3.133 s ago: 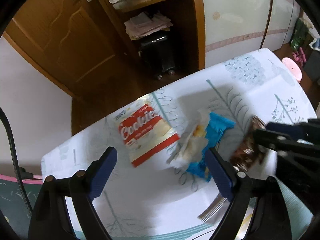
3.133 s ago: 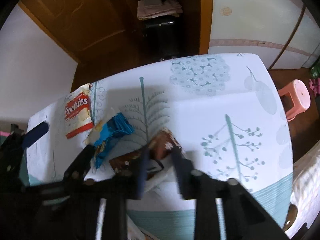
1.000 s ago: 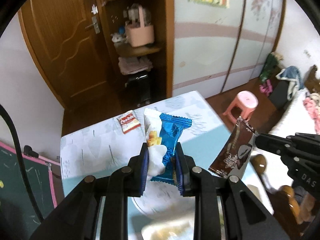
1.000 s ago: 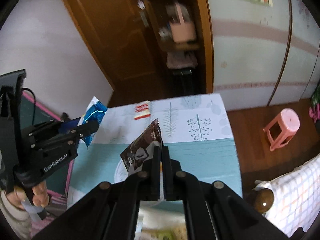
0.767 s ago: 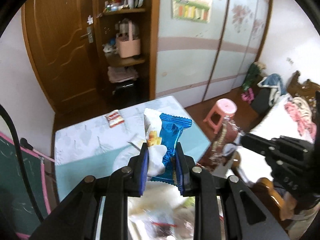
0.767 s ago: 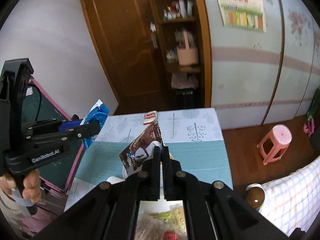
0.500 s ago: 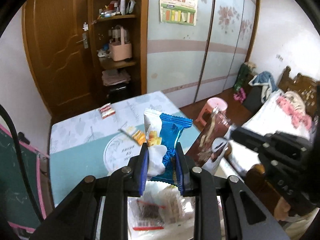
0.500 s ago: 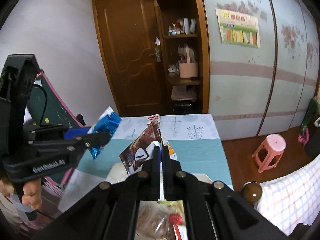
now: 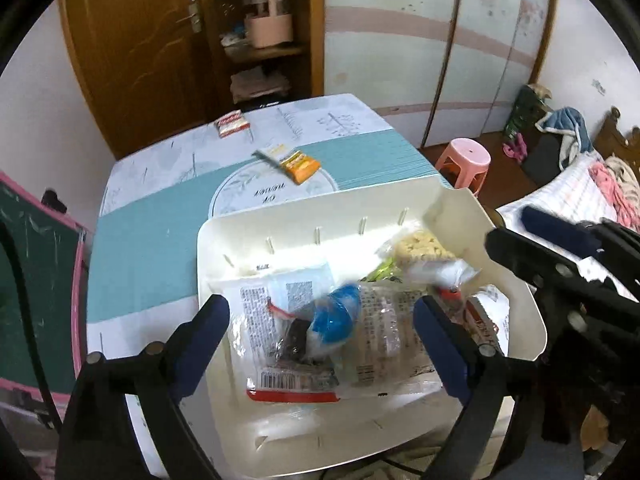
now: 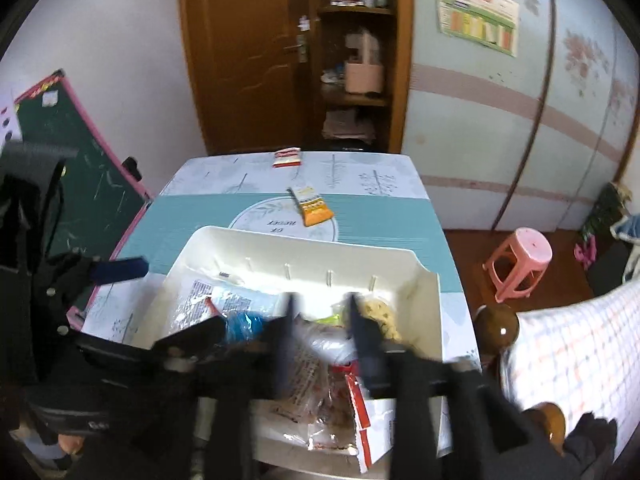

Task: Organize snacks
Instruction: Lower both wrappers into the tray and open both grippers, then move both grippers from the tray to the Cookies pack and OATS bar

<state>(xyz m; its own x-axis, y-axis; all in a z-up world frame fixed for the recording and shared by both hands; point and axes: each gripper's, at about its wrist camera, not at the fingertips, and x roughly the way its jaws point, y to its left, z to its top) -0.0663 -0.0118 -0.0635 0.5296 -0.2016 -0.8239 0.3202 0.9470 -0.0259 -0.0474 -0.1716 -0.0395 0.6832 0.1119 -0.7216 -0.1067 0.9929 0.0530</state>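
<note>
- The left gripper [image 9: 322,334] points steeply down over the near half of a white plastic bin [image 9: 304,216]. Its jaws are spreading wide and hold nothing; the blue snack packet [image 9: 334,314] lies loose in the gap between them, clear of both pads.
- That packet rests on top of clear wrapped snacks, blurred, its long axis running roughly from near-left to far-right.
- The right gripper [image 10: 322,338] also tilts down over the bin, jaws opening and about half apart. The view is blurred and I cannot tell what lies between them.
- Beyond the bin, on the teal tablecloth [image 9: 144,236], an orange snack packet [image 9: 298,162] lies slanted.
- Farther back, near the table's far edge, lies a red-and-white cookie packet [image 9: 232,122].
</note>
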